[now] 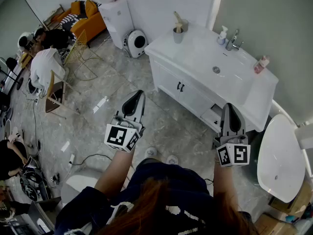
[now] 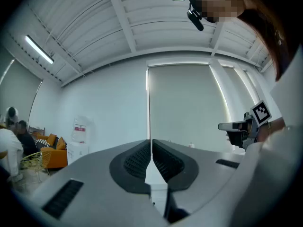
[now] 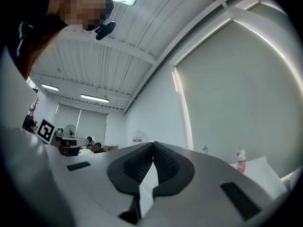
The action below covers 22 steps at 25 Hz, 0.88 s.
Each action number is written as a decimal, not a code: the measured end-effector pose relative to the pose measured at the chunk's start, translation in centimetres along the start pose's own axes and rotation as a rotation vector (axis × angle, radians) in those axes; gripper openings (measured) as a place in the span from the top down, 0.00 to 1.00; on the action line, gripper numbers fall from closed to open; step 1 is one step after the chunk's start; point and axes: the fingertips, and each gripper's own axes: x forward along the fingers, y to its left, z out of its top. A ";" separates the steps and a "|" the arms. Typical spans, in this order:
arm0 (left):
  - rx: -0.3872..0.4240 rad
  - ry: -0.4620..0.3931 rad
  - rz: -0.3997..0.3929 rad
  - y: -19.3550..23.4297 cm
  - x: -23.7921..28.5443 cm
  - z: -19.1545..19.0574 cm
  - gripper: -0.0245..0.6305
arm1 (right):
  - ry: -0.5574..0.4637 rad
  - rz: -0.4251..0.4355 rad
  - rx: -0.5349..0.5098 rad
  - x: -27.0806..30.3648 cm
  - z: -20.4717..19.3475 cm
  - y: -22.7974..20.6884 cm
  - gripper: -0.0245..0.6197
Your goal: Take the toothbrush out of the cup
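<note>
Head view: toothbrush in cup stands well beyond left gripper and right gripper, both closed.

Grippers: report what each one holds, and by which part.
Nothing is held: the left gripper and the right gripper are both shut, empty.

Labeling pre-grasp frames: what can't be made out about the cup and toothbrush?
- Head view: toothbrush in the cup is too small; bristle end unreadable.
- Left gripper view: the shut left gripper's own body covers the counter; cup not identifiable.
- Right gripper view: the shut right gripper's body covers the counter's cup end.
</note>
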 end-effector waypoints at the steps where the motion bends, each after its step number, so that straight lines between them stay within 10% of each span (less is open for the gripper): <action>1: 0.001 -0.001 0.002 -0.2 0.2 0.0 0.92 | -0.001 0.004 0.006 0.0 0.0 -0.3 0.94; 22: -0.022 0.017 0.018 8.8 12.3 -4.2 0.92 | 0.016 -0.008 0.070 14.1 -4.1 -3.6 0.94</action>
